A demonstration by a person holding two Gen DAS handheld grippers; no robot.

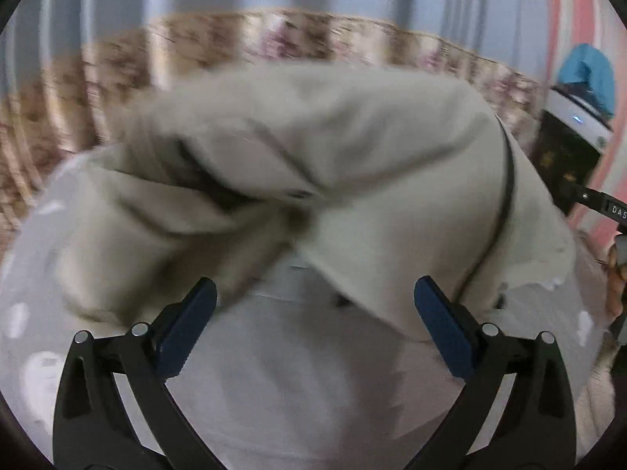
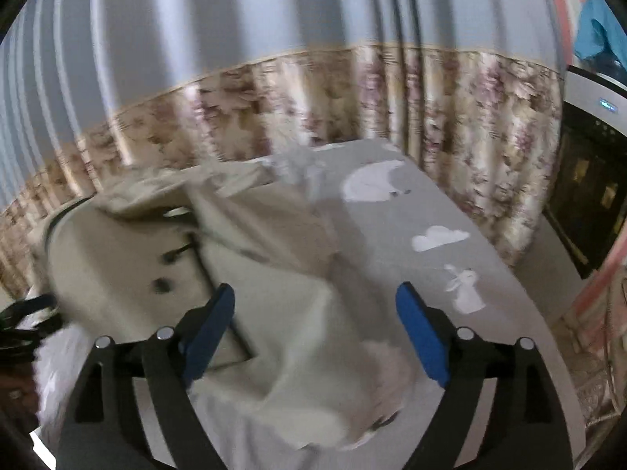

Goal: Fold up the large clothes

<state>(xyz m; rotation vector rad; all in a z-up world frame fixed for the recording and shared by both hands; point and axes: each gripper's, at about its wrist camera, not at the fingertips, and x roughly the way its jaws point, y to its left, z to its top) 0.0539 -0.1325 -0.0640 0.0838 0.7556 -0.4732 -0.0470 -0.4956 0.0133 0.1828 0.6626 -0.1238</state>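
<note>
A large cream coat [image 1: 313,164] with dark piping and dark buttons lies heaped on a grey bed sheet [image 1: 305,372]. It also shows in the right wrist view [image 2: 243,274], spread left of centre, blurred. My left gripper [image 1: 315,313] is open and empty, its blue pads [image 1: 184,329] just short of the coat's near edge. My right gripper [image 2: 315,321] is open and empty above the coat's lower right part. The other gripper's tip [image 1: 605,205] shows at the right edge of the left wrist view.
The grey sheet [image 2: 431,203] has white moon, cloud and rabbit prints. A flowered and blue-grey curtain [image 2: 313,90] hangs behind the bed. A dark cabinet [image 2: 588,188] with a white device and a blue cloth [image 2: 599,35] stands at the right.
</note>
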